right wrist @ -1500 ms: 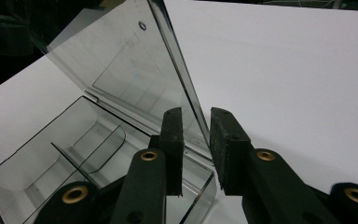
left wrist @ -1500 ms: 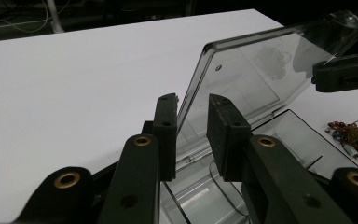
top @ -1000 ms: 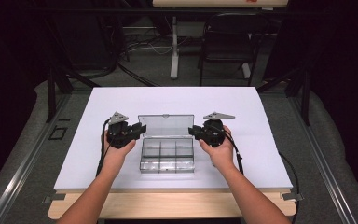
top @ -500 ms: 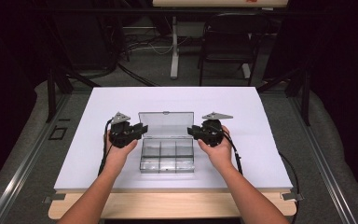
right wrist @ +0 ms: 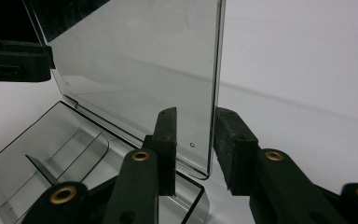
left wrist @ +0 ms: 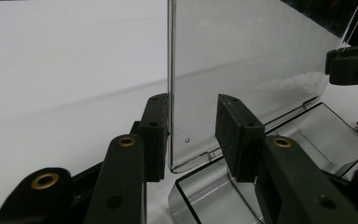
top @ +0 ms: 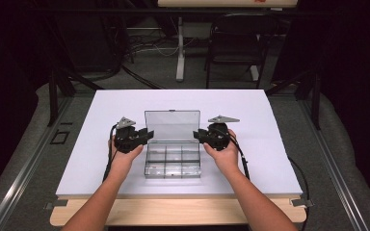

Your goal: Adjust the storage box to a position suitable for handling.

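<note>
A clear plastic compartment box (top: 173, 161) lies on the white table with its lid (top: 172, 126) standing upright. My left gripper (top: 144, 134) is at the lid's left edge. In the left gripper view the lid (left wrist: 242, 60) edge stands between the jaws of my left gripper (left wrist: 192, 135), close to one pad with a gap to the other. Those jaws have just been opening. My right gripper (top: 198, 136) straddles the lid's right edge. The lid (right wrist: 140, 60) edge sits between the parted pads of that gripper (right wrist: 195, 140), whose jaws have also just opened a little.
The white tabletop (top: 270, 120) spreads wide around the box, with a wooden front edge (top: 173, 214) near the person. A dark chair (top: 233, 43) and a stand (top: 179, 53) are on the floor beyond the table. Cables trail from both grippers.
</note>
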Tool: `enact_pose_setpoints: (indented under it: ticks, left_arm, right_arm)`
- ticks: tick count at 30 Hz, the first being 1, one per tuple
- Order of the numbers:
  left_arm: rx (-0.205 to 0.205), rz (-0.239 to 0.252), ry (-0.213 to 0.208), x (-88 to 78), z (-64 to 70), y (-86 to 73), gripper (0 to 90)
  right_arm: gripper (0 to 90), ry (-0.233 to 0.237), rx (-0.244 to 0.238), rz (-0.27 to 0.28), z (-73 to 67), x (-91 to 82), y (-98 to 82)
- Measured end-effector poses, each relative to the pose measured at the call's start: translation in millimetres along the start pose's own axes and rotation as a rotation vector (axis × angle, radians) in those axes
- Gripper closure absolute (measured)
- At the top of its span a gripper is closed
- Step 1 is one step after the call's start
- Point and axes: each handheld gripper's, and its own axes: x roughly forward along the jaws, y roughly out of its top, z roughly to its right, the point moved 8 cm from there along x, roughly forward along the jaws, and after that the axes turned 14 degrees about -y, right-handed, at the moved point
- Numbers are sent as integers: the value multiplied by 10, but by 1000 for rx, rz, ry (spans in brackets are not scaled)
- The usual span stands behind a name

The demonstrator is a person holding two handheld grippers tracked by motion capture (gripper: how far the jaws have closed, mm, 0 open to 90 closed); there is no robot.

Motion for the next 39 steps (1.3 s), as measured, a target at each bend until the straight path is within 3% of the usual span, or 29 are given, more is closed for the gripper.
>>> enact_pose_setpoints:
  ticks: [9,12,19,28,34,39]
  left_arm:
    - [-10,1,-4,40,-28,-25,634]
    - [-16,-27,-4,58,-41,-60,634]
    - [-22,-16,-2,102,-48,-99,644]
    - [-22,-29,21,150,-80,-108,655]
    - [-20,-34,37,182,-110,-114,675]
    - [-34,-38,28,187,-125,-118,663]
  right_arm:
    - [700,3,8,-9,12,29,-15]
    - [699,8,12,-10,10,29,-14]
    - [697,8,4,-9,15,38,-18]
    - [684,-14,5,-8,16,92,-24]
    - [683,-34,-22,-20,23,131,-25]
    - [679,-41,-23,-25,25,155,-31]
